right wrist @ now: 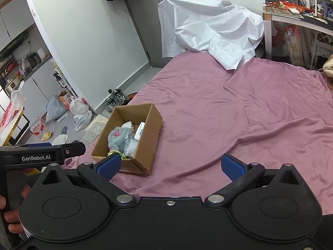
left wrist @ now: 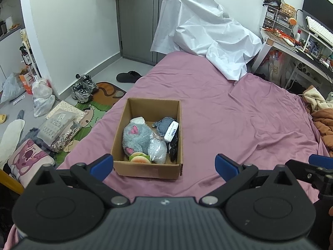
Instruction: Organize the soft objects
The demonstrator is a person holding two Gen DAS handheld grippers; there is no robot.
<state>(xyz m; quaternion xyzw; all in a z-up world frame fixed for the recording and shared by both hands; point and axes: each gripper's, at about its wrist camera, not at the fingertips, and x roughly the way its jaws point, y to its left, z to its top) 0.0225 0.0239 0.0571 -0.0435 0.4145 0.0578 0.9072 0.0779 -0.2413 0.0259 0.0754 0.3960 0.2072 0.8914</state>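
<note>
An open cardboard box [left wrist: 145, 169] sits on the pink bed sheet [left wrist: 218, 114]. Inside lie a grey plush toy [left wrist: 135, 137] with pink ears, a burger-shaped soft toy [left wrist: 140, 159], a clear plastic-wrapped item [left wrist: 159, 149], a tissue pack [left wrist: 171, 132], a dark item [left wrist: 173, 148] and a blue-grey fabric piece [left wrist: 163, 125]. My left gripper [left wrist: 164, 165] is open and empty, held just in front of the box. My right gripper [right wrist: 170, 165] is open and empty, to the right of the box [right wrist: 145, 145] above bare sheet [right wrist: 239, 114]. The plush [right wrist: 118, 138] shows there too.
A white sheet-covered heap [left wrist: 204, 33] stands at the bed's far end. A cluttered desk [left wrist: 295, 41] is at the right, orange and cream fabrics [left wrist: 322, 114] on the bed's right edge. Shoes [left wrist: 83, 87], bags [left wrist: 41, 98] and cushions [left wrist: 29, 158] litter the floor left.
</note>
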